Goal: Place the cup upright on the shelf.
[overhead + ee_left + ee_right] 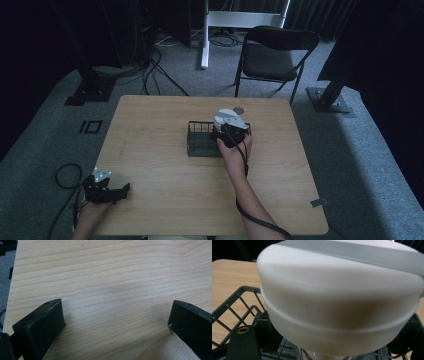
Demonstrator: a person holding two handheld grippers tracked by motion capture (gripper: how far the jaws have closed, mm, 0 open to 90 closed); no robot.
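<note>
A white round container (229, 118) with a grey band across its top hangs over the right end of a black wire basket (199, 145) at mid-table. My right gripper (231, 132) holds it from the near side. In the right gripper view the white container (337, 297) looms close between the jaws, with the right gripper (324, 350) shut low on it and the basket's wire rim (234, 305) below. My left gripper (124, 194) rests at the table's near left corner. Its jaws stand wide apart with only bare wood between them, as the left gripper (117, 315) view shows.
The wooden table (165, 175) is bare around the basket. A small grey disc (239, 110) lies just behind the basket. A black folding chair (275, 52) stands beyond the far edge, with cables (155, 70) on the carpet at the far left.
</note>
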